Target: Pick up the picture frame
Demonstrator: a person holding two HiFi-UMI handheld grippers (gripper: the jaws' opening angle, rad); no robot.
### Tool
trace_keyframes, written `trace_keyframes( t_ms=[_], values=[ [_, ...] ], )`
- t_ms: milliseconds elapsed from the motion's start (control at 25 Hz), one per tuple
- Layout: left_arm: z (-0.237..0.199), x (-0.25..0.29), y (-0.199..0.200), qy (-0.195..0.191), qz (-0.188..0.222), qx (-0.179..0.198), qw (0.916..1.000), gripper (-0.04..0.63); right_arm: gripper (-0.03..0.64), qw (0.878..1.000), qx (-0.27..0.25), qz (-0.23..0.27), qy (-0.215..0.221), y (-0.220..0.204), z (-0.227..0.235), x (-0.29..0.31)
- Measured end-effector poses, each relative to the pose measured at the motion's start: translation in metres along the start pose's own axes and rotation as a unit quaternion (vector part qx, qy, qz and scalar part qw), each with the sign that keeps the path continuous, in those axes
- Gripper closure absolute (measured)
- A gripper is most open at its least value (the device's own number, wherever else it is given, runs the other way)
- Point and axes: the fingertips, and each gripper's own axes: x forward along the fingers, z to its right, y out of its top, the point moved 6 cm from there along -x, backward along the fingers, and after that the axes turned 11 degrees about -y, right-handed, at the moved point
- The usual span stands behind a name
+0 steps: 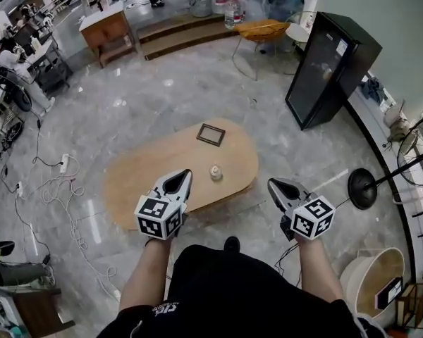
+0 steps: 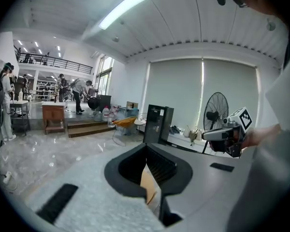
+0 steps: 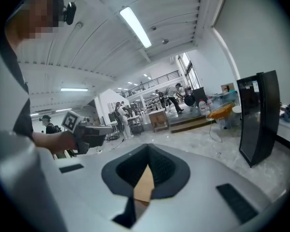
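The picture frame (image 1: 210, 134), small and dark with a grey middle, lies flat on the far part of an oval wooden table (image 1: 148, 167). Both grippers hover over the table's near edge, well short of the frame. My left gripper (image 1: 182, 177) is shut with nothing in it, at the near left. My right gripper (image 1: 273, 184) is shut and empty too, off the near right corner. In the left gripper view the jaws (image 2: 147, 150) meet, with only a sliver of table wood below them. The right gripper view shows the same (image 3: 146, 151).
A small pale round object (image 1: 216, 172) sits on the table between the grippers and the frame. A black cabinet (image 1: 331, 69) stands at the right. A floor fan's base (image 1: 362, 189) and a bucket (image 1: 374, 280) lie near right. Cables (image 1: 56, 182) trail over the floor at the left.
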Motion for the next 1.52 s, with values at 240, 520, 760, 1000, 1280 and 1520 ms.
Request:
trace_keyframes(
  t_ms=[240,520,760,1000,1280,1520],
  values=[
    [-0.019,0.013,0.004,0.0,0.0,-0.005,1.0,0.586,0.612,1.0,-0.007,-0.013,0.025,0.009,-0.002,0.03],
    [-0.076,0.033,0.011,0.002,0.004,-0.018,0.9998,0.586,0.611,0.999,-0.014,-0.028,0.024,0.022,0.001,0.084],
    [-0.139,0.058,0.03,-0.018,0.004,-0.011,0.9998,0.586,0.611,0.999,-0.024,-0.033,0.011,0.048,0.001,0.149],
    [-0.191,0.074,0.037,-0.041,-0.012,-0.002,0.9991,0.586,0.611,0.998,-0.034,-0.045,0.013,0.062,-0.015,0.206],
    [-0.227,0.093,0.026,-0.044,-0.032,-0.025,0.9982,0.586,0.611,0.997,-0.018,-0.071,0.0,0.055,-0.002,0.236],
    [-0.243,0.126,0.015,-0.042,-0.056,-0.035,0.9969,0.586,0.611,0.995,0.001,-0.095,0.014,0.044,0.025,0.268]
  ],
)
